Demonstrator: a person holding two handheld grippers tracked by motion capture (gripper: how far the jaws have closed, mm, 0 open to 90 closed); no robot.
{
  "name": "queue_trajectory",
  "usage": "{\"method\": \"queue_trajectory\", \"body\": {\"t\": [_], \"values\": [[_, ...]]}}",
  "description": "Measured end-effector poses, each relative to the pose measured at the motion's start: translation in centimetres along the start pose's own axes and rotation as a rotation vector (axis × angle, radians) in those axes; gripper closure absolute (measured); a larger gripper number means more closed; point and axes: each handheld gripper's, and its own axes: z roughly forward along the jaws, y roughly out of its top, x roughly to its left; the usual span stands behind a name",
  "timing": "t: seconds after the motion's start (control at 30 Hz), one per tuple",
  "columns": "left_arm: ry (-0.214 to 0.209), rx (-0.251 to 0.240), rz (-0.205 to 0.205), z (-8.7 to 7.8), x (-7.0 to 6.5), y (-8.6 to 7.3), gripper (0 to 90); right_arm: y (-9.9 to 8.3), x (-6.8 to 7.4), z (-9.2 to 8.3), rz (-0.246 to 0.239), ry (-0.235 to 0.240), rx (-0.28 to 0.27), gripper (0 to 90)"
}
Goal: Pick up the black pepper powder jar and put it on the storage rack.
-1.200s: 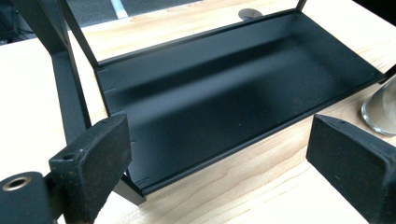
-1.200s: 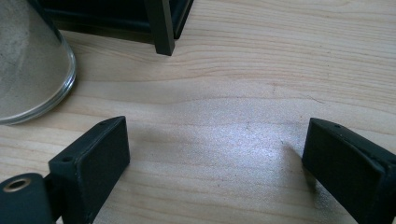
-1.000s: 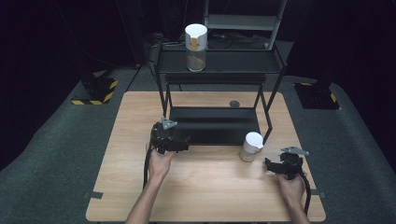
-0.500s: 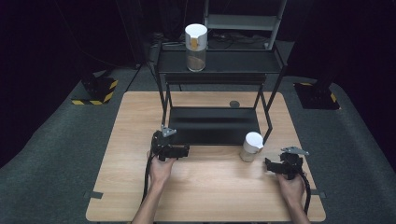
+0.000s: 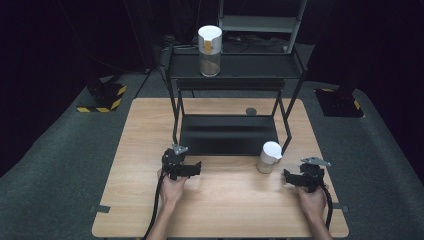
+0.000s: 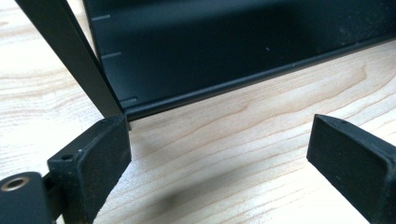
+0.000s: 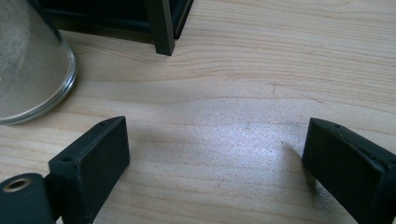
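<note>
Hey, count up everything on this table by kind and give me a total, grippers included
Glass jars with white lids: 2, one on the rack's top shelf, one on the table
Black racks: 1
Small dark discs: 1
Grippers: 2, left, right
Total: 6

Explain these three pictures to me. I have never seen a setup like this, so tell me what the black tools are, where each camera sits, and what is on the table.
A person sits at a wooden table and holds a hand tool in each hand. Each tool is a gripper with two black fingers that open and close.

The high view looks down from above the person. The left gripper lies near the middle of the table; the right gripper is near the right edge. A black metal shelf rack stands on the table. One jar with a white lid stands on the top shelf. A second jar stands on the table by the rack's front right leg. A small dark round thing lies behind the rack.

The other two pictures come from cameras riding on the grippers. Both grippers are open, holding nothing, with bare wood between their fingers.
</note>
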Motion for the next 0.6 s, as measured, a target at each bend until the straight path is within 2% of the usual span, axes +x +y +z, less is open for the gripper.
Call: {"method": "queue_trajectory", "body": {"t": [0.3,0.4,0.5,0.6], "values": [[0.038,0.029,0.023,2.4,-1.1,-0.8,6.3,0.0,0.0,0.0,0.000,0.000,0.000,6.9],[0.045,0.025,0.015,2.8,-1.3,-1.3,6.3,0.0,0.0,0.0,0.000,-0.001,0.000,6.9],[0.067,0.023,0.042,3.1,-2.0,-1.5,5.9,0.0,0.0,0.0,-0.001,0.000,0.000,7.2],[0.072,0.017,0.039,3.2,-2.3,-1.7,5.5,0.0,0.0,0.0,-0.001,0.000,0.000,7.2]]}}
